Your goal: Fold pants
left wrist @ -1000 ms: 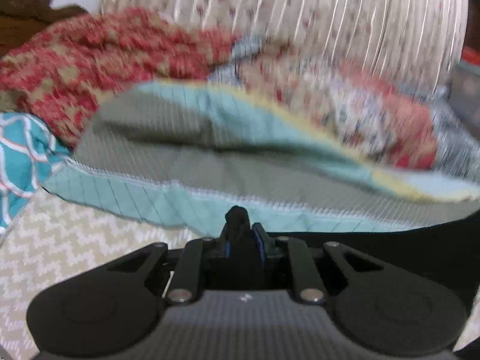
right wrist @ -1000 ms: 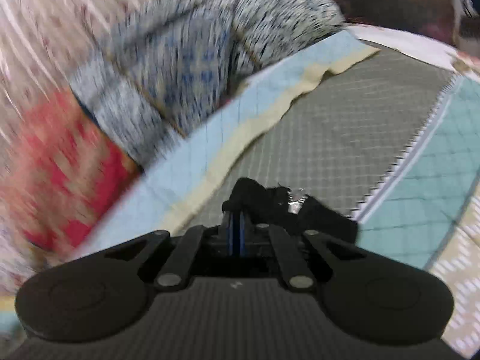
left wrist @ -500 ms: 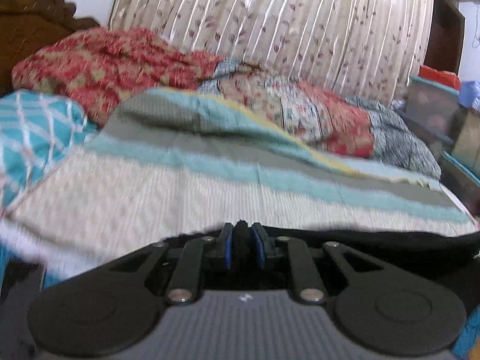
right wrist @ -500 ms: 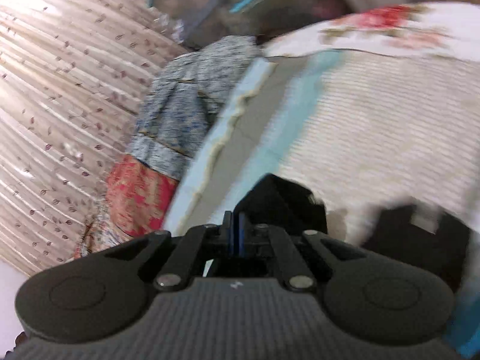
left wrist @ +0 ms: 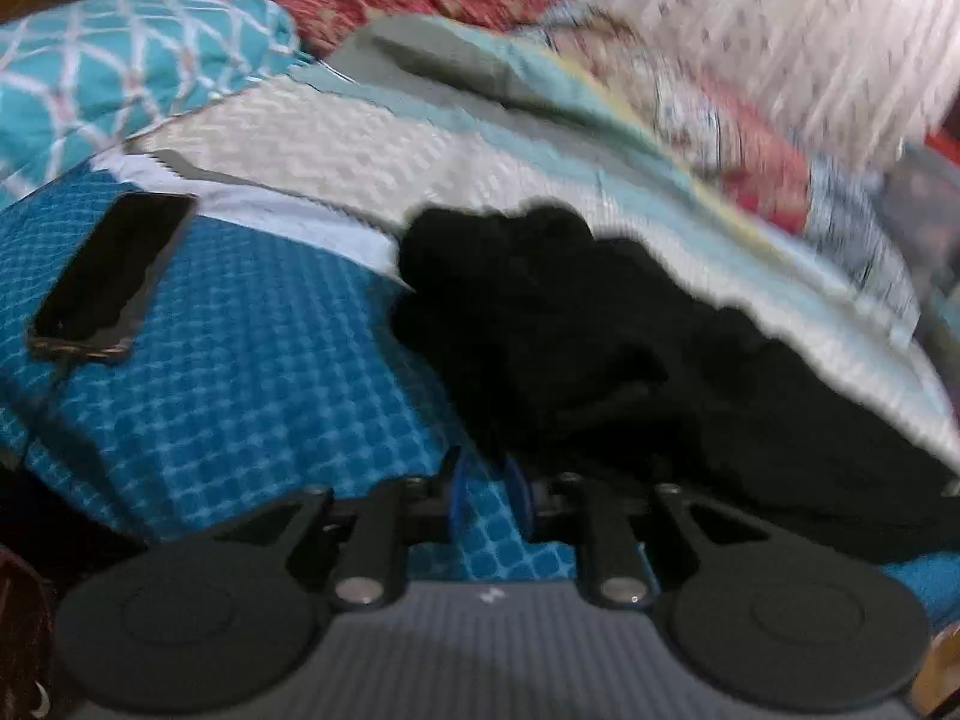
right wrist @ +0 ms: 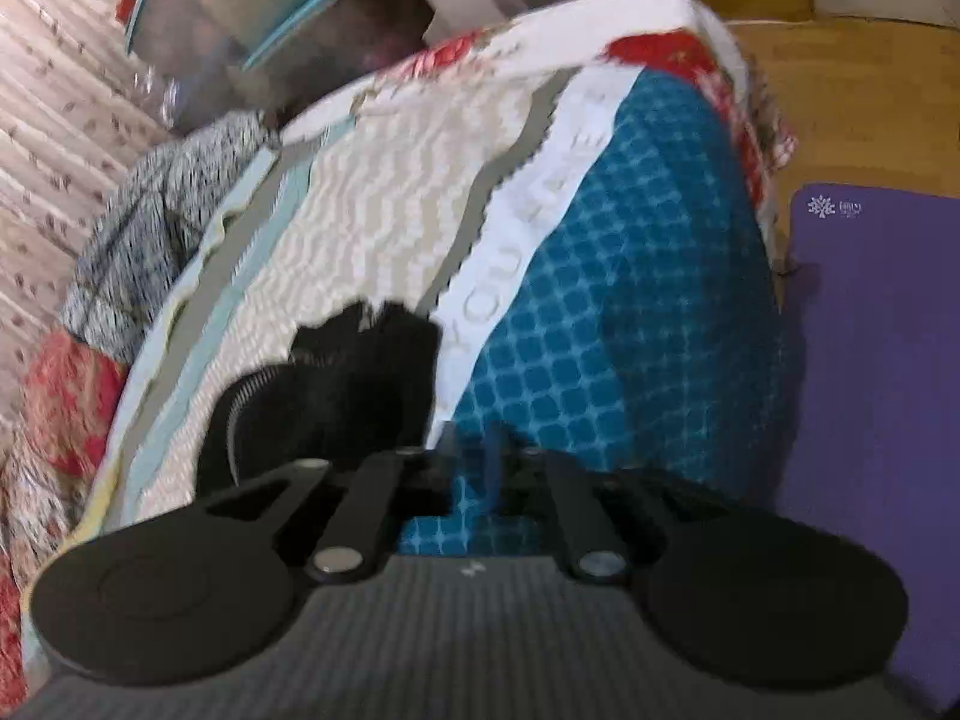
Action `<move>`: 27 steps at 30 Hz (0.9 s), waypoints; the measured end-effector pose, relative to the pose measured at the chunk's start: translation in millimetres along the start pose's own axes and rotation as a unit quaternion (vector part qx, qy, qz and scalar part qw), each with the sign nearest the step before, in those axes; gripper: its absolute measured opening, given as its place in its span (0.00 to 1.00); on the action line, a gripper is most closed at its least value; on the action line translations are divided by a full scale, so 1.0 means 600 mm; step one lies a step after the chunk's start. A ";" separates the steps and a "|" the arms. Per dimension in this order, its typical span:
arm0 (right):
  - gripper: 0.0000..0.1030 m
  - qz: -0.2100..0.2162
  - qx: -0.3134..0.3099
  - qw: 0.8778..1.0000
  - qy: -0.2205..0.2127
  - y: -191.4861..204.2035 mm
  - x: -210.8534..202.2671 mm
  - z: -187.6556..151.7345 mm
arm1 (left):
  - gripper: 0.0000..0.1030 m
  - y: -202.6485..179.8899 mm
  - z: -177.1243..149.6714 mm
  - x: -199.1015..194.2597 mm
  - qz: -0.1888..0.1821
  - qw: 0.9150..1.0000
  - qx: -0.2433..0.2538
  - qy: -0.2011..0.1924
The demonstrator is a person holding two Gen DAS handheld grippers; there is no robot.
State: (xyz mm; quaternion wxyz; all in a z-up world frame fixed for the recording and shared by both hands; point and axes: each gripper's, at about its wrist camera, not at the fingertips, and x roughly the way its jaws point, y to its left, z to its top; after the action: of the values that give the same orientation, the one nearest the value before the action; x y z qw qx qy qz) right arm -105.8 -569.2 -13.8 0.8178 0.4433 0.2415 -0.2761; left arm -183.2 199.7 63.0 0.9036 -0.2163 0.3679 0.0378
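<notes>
A patchwork bedspread [left wrist: 252,372] covers the bed; curtains [left wrist: 750,42] hang far. A phone [left wrist: 111,276] lies left of the black pants [left wrist: 600,336]. Left gripper [left wrist: 487,489] and right gripper [right wrist: 474,456] are spread, holding nothing.

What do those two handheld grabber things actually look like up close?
Both look alike. The left gripper and right gripper each have a grey ribbed body with a small white mark, two round black discs, black linkage bars with silver rivets, and short fingers faced with blue pads. No cables or sleeves show.
</notes>
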 end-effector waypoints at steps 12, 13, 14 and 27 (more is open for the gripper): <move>0.32 0.226 -0.272 0.930 0.103 0.309 -0.046 -0.189 | 0.87 0.035 0.243 0.148 -0.016 1.000 0.004 0.000; 0.32 0.234 -0.285 0.920 0.133 0.326 -0.041 -0.226 | 0.87 0.028 0.253 0.182 -0.022 0.999 0.020 0.027; 0.32 0.237 -0.298 0.910 0.164 0.348 -0.032 -0.270 | 0.87 0.020 0.260 0.217 -0.032 0.997 0.042 0.058; 0.29 0.226 -0.408 0.840 0.277 0.429 0.007 -0.507 | 0.31 -0.026 0.192 0.131 -0.030 0.995 0.081 -0.056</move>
State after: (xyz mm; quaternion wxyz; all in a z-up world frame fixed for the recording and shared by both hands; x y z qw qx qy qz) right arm 22.9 -192.0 -13.4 0.8636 0.1699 0.4418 0.1735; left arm -47.5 226.9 88.4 0.9381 -0.1513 0.3115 -0.0070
